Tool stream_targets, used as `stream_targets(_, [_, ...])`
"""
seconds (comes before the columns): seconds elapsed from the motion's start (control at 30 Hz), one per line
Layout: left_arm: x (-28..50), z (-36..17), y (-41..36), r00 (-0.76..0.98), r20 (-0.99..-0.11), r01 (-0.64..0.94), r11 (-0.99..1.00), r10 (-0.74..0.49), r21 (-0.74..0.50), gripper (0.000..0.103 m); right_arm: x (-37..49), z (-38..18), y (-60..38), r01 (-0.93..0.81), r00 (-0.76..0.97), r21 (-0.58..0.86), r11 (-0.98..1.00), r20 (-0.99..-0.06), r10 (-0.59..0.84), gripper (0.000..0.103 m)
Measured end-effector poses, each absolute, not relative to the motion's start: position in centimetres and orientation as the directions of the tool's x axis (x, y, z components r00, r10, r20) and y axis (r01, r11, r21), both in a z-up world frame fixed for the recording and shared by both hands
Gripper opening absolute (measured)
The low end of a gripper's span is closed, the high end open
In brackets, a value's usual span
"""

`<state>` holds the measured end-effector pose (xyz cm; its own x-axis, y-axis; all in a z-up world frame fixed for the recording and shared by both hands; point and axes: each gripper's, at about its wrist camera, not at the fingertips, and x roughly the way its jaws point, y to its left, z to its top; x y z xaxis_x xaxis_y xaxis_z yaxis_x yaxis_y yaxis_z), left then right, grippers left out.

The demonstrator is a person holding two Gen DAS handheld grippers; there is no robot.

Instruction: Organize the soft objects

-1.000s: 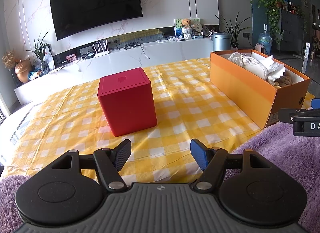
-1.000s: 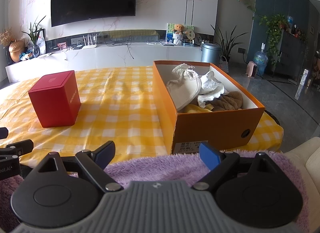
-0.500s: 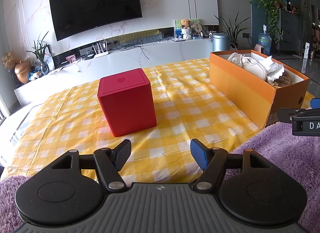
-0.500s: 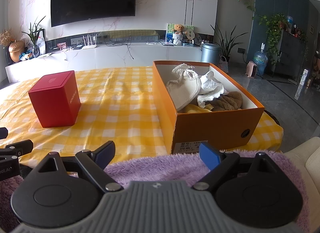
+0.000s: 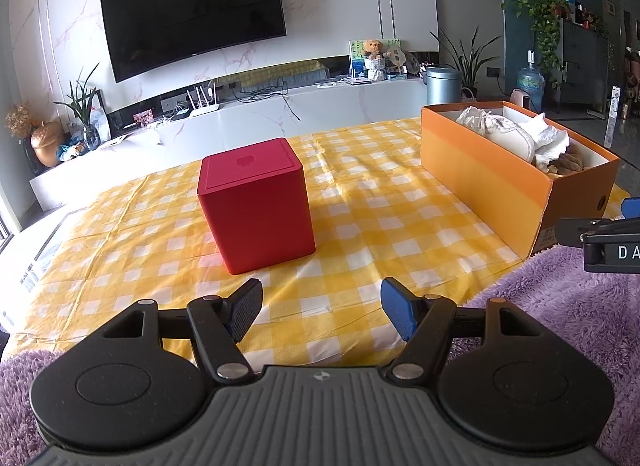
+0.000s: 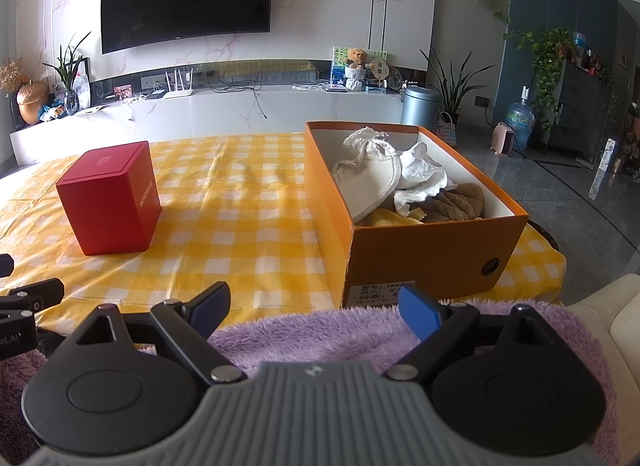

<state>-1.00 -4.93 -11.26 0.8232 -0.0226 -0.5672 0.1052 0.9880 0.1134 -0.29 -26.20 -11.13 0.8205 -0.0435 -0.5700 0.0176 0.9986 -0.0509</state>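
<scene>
An open orange shoebox (image 6: 436, 250) stands on the yellow checked tablecloth (image 6: 248, 225); it also shows at the right of the left wrist view (image 5: 480, 181). It holds soft items: a cream pad (image 6: 368, 181), white crumpled cloth (image 6: 420, 181), a brown knitted piece (image 6: 456, 201) and a yellow cloth (image 6: 388, 217). A closed red cube box (image 5: 256, 205) stands left of it (image 6: 108, 201). My left gripper (image 5: 320, 310) is open and empty at the near table edge. My right gripper (image 6: 312, 308) is open and empty over a purple fluffy blanket (image 6: 320, 334), just before the shoebox.
The purple blanket (image 5: 560, 306) lies along the near table edge. Behind the table stand a white TV bench (image 5: 260, 109), a wall TV (image 5: 192, 9), plants and a metal bin (image 6: 420, 105). A cream sofa corner (image 6: 616, 326) is at the right.
</scene>
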Motion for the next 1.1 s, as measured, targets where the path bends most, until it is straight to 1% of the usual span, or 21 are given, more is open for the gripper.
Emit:
stream_targets(0.67, [-1.17, -11.31, -4.84, 0.827, -0.562, 0.106, 0.988, -0.023, 0.115, 0.08, -0.29, -11.12, -26.2, 0.018, 0.82, -0.051, 0.999, -0.57, -0.043, 0.09])
stream_targets(1.1, [-1.15, -11.34, -4.58, 0.831, -0.556, 0.097, 0.989, -0.019, 0.112, 0.082, -0.29, -11.11, -26.2, 0.018, 0.82, -0.051, 0.999, -0.571, -0.043, 0.09])
